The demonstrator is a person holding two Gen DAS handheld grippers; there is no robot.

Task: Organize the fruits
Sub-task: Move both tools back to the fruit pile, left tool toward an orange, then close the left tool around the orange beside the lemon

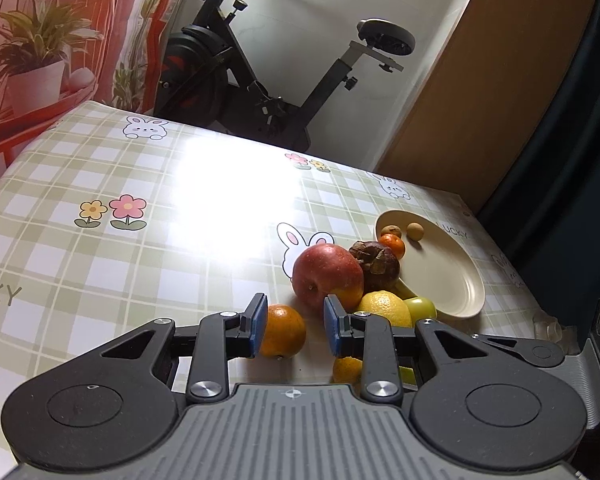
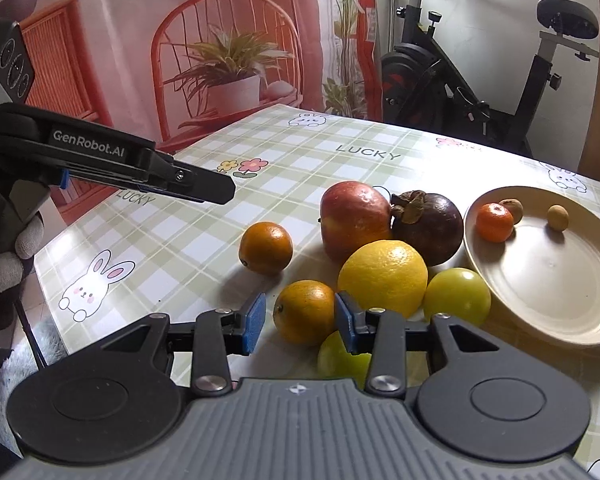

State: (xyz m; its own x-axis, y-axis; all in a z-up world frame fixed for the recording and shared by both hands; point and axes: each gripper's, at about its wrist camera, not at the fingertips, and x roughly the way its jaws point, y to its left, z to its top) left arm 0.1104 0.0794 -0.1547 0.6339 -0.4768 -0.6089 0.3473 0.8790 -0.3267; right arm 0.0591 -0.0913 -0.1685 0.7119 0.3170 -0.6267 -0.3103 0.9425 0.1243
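- Orange-skinned and round, the near orange (image 2: 304, 312) lies on the checked tablecloth (image 2: 188, 248), just in front of the big yellow citrus (image 2: 382, 276) and beside a green fruit (image 2: 342, 354) that the gripper partly hides.
- Right gripper (image 2: 300, 322) has its blue pads apart, one on each side of this orange; they look close to the skin, but I cannot tell whether either one touches.
- Judged step: close on this orange and carry it to the cream plate (image 2: 580, 332) at the right, where a small mandarin (image 2: 495, 222) and two little brown fruits already lie.
- To do it well, centre the pads across the widest part before closing, or the fruit may squirt out forward.
- Squeeze gently; the rind probably gives a little and rolls easily.
- Lift straight up first, since the yellow citrus and green fruit crowd it and a sideways drag could set them rolling.
- A second orange (image 2: 266, 247) sits apart to the left, and the red apple (image 2: 354, 220) and dark mangosteen (image 2: 428, 228) lie behind the pile, against each other.
- Left gripper (image 1: 296, 326), seen in its own view, is likewise spread, with that second orange (image 1: 282, 332) against its left pad; it grips nothing.
- Keep the two tools well apart on the way to the plate.
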